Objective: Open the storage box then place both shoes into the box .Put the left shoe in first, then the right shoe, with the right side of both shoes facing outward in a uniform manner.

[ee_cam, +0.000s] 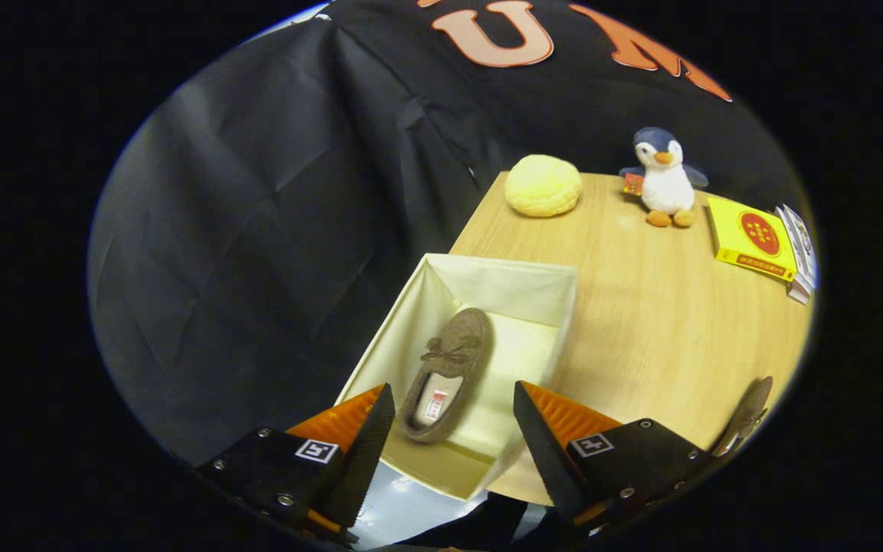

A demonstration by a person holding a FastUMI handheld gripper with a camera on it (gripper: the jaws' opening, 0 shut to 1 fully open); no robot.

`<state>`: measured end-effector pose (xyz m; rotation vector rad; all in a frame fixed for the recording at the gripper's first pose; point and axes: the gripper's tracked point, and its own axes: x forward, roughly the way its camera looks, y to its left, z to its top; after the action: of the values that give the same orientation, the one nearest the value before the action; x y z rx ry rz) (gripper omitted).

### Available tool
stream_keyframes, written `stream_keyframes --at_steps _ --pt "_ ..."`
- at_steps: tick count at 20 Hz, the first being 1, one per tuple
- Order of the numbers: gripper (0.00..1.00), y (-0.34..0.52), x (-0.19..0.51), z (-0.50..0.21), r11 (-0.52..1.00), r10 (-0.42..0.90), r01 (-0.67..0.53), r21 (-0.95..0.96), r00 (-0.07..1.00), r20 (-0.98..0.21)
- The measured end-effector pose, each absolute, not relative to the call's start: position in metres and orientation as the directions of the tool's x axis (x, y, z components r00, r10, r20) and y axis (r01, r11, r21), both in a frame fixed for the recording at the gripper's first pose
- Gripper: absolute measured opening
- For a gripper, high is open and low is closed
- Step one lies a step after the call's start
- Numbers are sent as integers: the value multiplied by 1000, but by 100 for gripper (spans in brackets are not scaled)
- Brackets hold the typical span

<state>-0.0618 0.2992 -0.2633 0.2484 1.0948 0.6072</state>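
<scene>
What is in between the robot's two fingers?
In the gripper view, the open fingers frame the brown slipper, lying inside the open cream storage box. They touch nothing.

A yellow round cushion (543, 185) sits at the far left corner of the wooden table (664, 322). A plush penguin (664, 180) stands upright along the far edge. Near the right edge lies a yellow box (752, 238), with a stack of small packs (798, 249) just beside it.

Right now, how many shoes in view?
2. One shoe lies inside the open box, just ahead of the open gripper, which holds nothing. The second shoe sits on the table beyond the right finger, only partly seen.
</scene>
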Motion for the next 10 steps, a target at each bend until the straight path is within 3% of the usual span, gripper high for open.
stream_keyframes --at_steps 7,10 --pt "97 144 -66 -295 910 414 -218 352 453 -790" --pt "97 60 -76 -332 966 257 -127 223 481 -838"
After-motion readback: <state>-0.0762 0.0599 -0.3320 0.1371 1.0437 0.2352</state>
